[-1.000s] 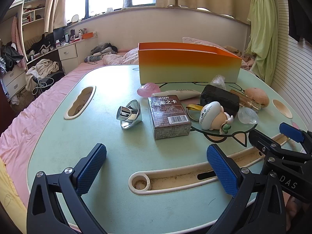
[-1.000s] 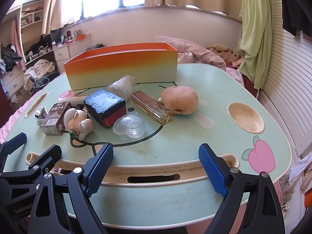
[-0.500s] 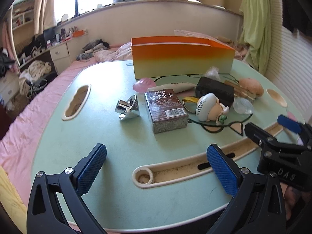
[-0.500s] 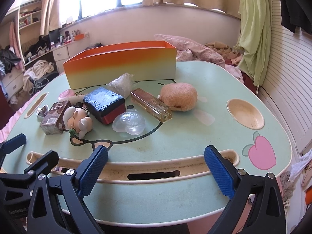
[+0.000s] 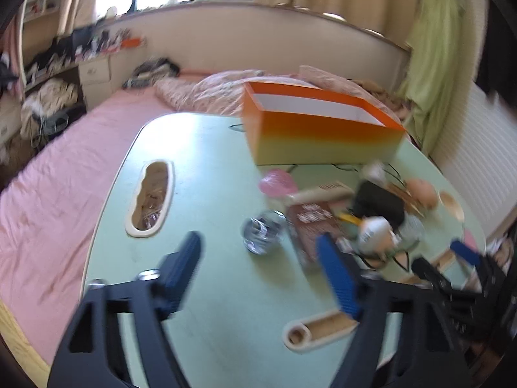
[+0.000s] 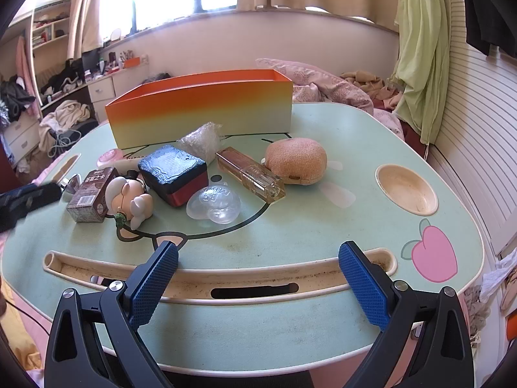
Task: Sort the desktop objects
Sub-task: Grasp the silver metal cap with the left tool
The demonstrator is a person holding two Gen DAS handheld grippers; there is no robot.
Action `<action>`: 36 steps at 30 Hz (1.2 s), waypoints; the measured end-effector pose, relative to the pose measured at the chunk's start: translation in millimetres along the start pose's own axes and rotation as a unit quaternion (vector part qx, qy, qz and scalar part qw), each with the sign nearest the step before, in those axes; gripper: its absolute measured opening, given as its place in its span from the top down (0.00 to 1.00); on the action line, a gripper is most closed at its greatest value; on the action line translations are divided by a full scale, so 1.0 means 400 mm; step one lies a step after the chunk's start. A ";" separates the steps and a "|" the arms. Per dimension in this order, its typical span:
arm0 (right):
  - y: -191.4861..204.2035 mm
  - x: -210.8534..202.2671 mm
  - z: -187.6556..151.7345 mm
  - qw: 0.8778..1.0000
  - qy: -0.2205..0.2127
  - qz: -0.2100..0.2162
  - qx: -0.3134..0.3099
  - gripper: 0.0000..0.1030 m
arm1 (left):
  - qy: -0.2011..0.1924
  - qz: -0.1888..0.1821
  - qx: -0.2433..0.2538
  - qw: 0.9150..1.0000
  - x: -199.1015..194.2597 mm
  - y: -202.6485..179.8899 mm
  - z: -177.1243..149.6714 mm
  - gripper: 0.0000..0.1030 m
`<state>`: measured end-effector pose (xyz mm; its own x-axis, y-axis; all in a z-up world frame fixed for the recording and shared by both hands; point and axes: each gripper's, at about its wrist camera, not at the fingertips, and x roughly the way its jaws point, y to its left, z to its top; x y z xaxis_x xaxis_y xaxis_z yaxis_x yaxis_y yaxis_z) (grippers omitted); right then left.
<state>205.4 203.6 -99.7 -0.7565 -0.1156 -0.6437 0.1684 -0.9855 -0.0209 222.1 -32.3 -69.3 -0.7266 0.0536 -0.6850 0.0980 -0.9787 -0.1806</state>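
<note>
Target looks like the chrome funnel-shaped piece (image 5: 263,236), lying on its side on the green bench (image 5: 210,168), just left of the brown card box (image 5: 311,229) and near the pink disc (image 5: 278,182). The orange storage box (image 5: 320,135) stands open at the far side, nothing visible inside from here.

Left claw (image 5: 258,270): jaws have just been closing to roughly half gap, nothing between them, pads clear of everything. Left view is motion-blurred, so fine alignment is hard to read.

Right claw (image 6: 258,286): jaws wide apart, empty, hovering over the bench's near groove (image 6: 226,278). Clutter ahead of it: white figurine (image 6: 129,199), black-and-red case (image 6: 174,174), clear plastic shell (image 6: 215,205), amber bottle (image 6: 250,174), round tan pouch (image 6: 297,160), crinkled wrap (image 6: 200,139).

My read for a clean pick:
- Chrome is slick and tapered; grab across the narrow neck, not the flared rim, or it'll squirt out.
- Come in from the left side, free of the card box, so the right pad doesn't shove the box into the figurine.
- Square both pads before squeezing.
- Lift straight up, then carry over the orange box wall.
</note>
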 end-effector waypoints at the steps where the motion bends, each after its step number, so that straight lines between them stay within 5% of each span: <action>1: 0.000 0.000 -0.001 1.000 0.000 0.000 0.000 0.03 | 0.005 0.000 -0.009 1.000 0.011 0.008 0.003 0.38; 9: 0.000 -0.001 -0.005 1.000 0.000 -0.001 0.001 0.03 | 0.015 0.022 0.025 0.999 0.048 -0.027 0.010 0.45; 18: -0.002 -0.002 -0.010 1.000 -0.001 -0.002 0.002 0.03 | 0.031 0.032 0.053 0.998 0.095 -0.052 0.028 0.70; 36: 0.004 -0.006 -0.011 1.000 -0.001 -0.003 0.003 0.03 | 0.022 0.029 0.027 0.999 0.067 -0.033 0.012 0.70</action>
<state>210.2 203.0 -101.7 -0.7592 -0.1110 -0.6413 0.1604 -0.9869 -0.0190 198.2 -18.7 -81.9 -0.6897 0.0034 -0.7241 0.1020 -0.9896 -0.1018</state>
